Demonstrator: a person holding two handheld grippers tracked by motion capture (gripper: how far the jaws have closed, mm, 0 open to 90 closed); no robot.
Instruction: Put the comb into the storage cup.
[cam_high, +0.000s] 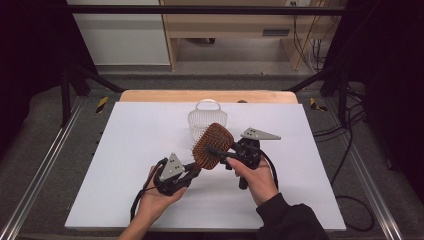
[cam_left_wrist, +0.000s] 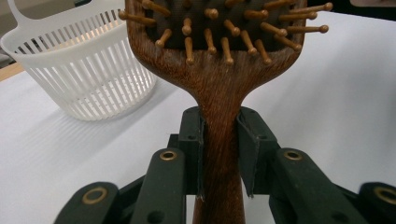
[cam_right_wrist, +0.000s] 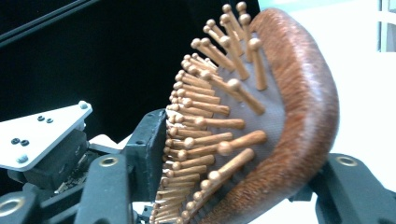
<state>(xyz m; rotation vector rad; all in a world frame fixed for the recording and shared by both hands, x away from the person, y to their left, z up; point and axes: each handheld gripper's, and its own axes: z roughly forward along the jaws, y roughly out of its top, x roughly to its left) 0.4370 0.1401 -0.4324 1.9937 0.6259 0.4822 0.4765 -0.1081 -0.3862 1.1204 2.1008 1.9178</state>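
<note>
A wooden paddle hairbrush (cam_high: 213, 145) with wooden pins is held up above the white table sheet (cam_high: 135, 150) between both hands. My left gripper (cam_high: 196, 167) is shut on its handle; in the left gripper view the pads clamp the handle's neck (cam_left_wrist: 219, 135) just below the head. My right gripper (cam_high: 220, 153) comes in from the right across the brush head. In the right gripper view one jaw presses against the pin tips (cam_right_wrist: 187, 140) and the other sits behind the curved wooden back (cam_right_wrist: 299, 140).
A white slatted plastic basket (cam_high: 207, 119) with a loop handle stands upright just behind the brush, seen also in the left gripper view (cam_left_wrist: 79, 70). A wooden table edge (cam_high: 210, 96) runs along the back. Metal rails and cables flank the table.
</note>
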